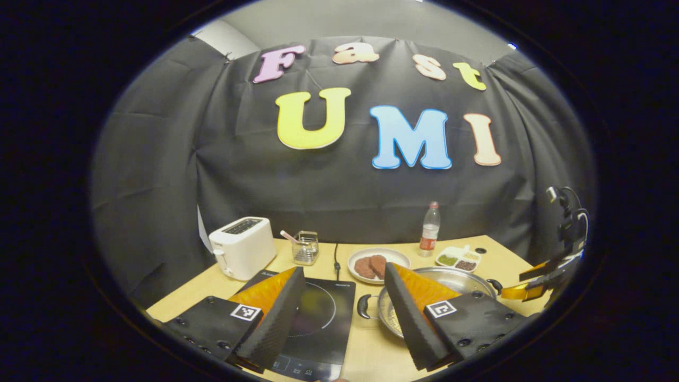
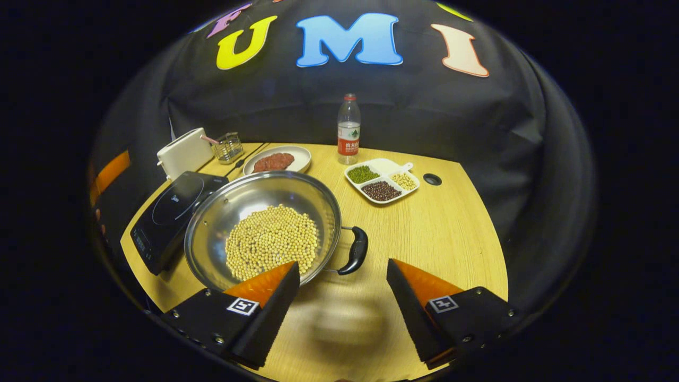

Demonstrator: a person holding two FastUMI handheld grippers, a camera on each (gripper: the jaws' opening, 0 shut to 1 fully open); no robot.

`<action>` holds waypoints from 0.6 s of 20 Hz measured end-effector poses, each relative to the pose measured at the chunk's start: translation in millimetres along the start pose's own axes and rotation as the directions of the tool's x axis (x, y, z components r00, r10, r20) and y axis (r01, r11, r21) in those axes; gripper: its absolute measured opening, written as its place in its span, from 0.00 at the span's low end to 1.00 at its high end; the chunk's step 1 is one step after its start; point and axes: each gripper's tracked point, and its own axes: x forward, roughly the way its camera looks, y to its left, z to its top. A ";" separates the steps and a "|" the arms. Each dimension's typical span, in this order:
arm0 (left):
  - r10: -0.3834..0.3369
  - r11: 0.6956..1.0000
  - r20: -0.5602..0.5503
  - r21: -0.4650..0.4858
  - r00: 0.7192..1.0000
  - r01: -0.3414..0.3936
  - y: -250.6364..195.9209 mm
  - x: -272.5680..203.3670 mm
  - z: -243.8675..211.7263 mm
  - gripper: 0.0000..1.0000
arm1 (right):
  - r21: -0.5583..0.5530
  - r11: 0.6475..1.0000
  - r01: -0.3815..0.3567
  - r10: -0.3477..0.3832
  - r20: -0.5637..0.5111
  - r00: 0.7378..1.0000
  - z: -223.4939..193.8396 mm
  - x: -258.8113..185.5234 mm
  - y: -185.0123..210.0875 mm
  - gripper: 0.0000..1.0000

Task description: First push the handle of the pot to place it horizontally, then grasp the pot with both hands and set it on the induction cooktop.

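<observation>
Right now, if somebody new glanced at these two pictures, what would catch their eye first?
Probably the wide steel pot full of pale beans, near the front of the wooden table, with the black induction cooktop right beside it. Behind it stand a plate of reddish patties, a water bottle and a divided dish of beans. Both grippers hang open, holding nothing.

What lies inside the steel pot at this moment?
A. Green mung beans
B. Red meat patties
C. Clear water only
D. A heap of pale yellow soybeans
D: in the right gripper view the steel pot holds a heap of pale yellow soybeans; the meat patties lie on a separate white plate behind it.
</observation>
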 end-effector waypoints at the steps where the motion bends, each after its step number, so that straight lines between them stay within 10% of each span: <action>1: -0.018 1.000 -0.021 -0.008 1.000 0.018 -2.6 8.0 -7.1 0.97 | 0.016 1.000 0.008 -0.009 0.024 1.000 3.7 0.3 0.1 1.00; 12: -0.141 0.990 -0.259 -0.023 0.956 0.140 -39.2 90.5 -105.1 0.93 | 0.104 0.993 0.051 -0.053 0.013 0.999 -2.6 25.7 -11.6 1.00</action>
